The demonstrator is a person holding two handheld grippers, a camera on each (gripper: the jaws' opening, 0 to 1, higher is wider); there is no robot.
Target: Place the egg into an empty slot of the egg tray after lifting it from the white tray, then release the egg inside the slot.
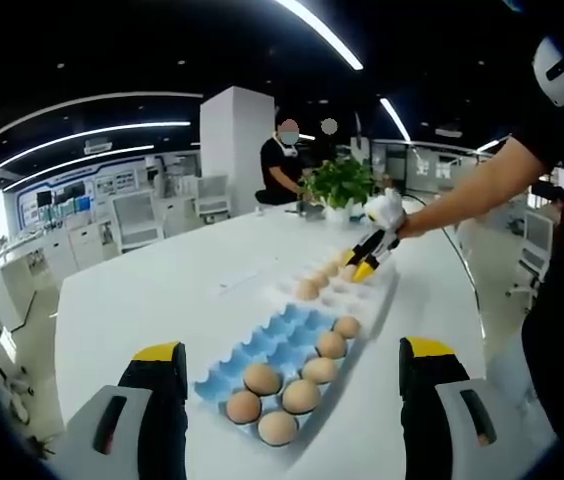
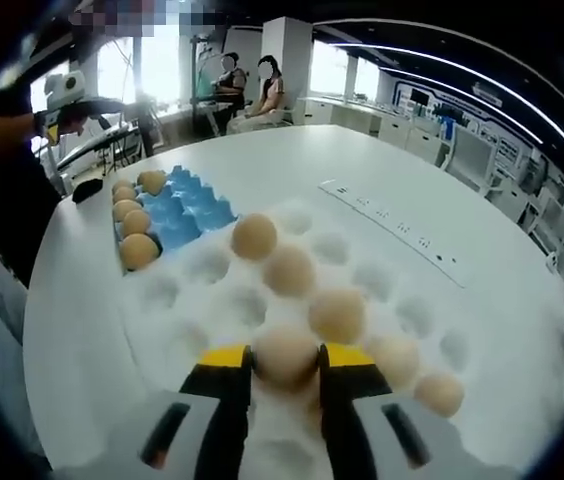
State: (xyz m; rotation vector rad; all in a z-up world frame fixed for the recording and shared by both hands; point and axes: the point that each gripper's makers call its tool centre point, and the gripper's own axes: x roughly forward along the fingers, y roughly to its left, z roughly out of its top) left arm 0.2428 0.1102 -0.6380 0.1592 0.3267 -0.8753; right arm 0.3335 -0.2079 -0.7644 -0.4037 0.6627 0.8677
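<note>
Right gripper [image 2: 284, 368] is clamped on an egg [image 2: 285, 354] over the white tray [image 2: 362, 262]; its underside's hidden, long axis unclear. Left gripper [image 1: 292, 372] jaws apart, above the blue egg tray [image 1: 280, 336].

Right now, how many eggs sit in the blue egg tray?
7 in the blue egg tray: three nearest the camera; two behind them; two toward the far end. None seems hidden.
</note>
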